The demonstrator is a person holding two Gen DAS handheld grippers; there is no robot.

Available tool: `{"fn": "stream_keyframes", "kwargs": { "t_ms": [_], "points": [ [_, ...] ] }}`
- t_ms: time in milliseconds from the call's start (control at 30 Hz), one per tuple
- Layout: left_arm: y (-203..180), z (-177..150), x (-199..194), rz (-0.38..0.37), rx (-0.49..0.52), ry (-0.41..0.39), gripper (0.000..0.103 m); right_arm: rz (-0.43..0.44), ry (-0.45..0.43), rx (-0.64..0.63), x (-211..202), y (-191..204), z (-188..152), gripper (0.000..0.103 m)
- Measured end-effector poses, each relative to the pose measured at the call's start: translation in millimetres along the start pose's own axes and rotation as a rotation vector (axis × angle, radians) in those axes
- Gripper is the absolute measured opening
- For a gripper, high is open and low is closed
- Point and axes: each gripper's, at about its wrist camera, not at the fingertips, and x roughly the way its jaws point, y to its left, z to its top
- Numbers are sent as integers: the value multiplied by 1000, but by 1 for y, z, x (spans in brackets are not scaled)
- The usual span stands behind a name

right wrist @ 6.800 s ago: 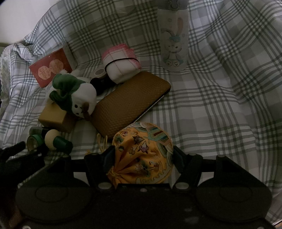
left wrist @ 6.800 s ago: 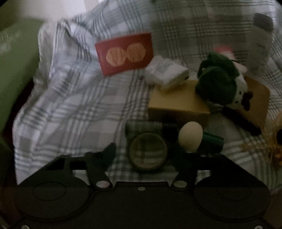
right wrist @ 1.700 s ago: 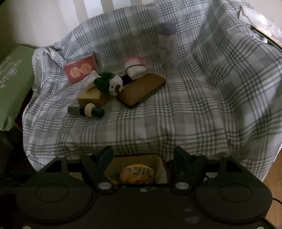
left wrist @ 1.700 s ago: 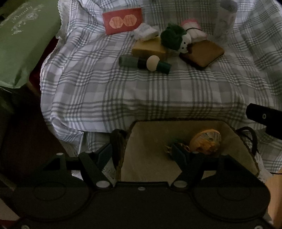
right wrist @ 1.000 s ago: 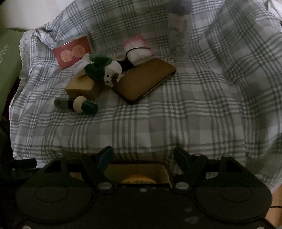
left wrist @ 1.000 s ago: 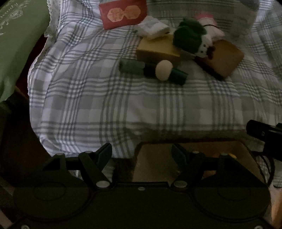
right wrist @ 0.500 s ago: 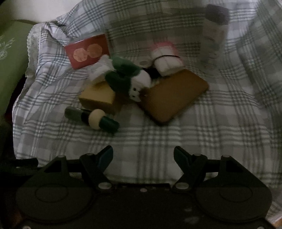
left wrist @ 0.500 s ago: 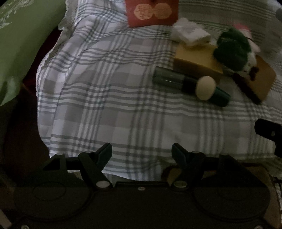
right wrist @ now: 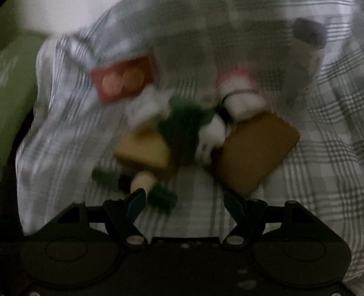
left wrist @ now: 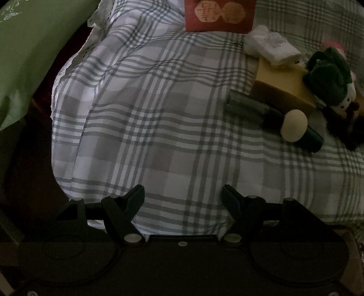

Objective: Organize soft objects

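Observation:
A green-and-white plush snowman (left wrist: 329, 79) lies on a tan box (left wrist: 282, 84) on the plaid cloth (left wrist: 159, 113); it also shows, blurred, in the right wrist view (right wrist: 193, 134). A white soft packet (left wrist: 270, 46) rests behind the box. A pink-and-white soft pouch (right wrist: 241, 95) lies beyond the snowman. My left gripper (left wrist: 183, 198) is open and empty over bare cloth, left of the pile. My right gripper (right wrist: 184, 202) is open and empty, just in front of the pile.
A green tube with a cream ball (left wrist: 293, 127) lies before the box. A red card (left wrist: 218, 13) leans at the back. A brown case (right wrist: 254, 154) and a tall bottle (right wrist: 304, 57) sit right. A green cushion (left wrist: 29, 45) is left.
Both grippers have moved forward from over the basket toward the pile. The basket with the orange pouch has dropped out of view. The right wrist view is now motion-blurred.

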Motion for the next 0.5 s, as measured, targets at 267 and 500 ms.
{"fn": "stream_keyframes", "kwargs": {
  "t_ms": [267, 500],
  "points": [
    [-3, 3, 0, -7, 15, -26, 71, -38, -88, 119, 22, -14, 40, 88],
    [-4, 8, 1, -17, 21, -36, 73, -72, -63, 33, 58, -9, 43, 81]
  ]
}}
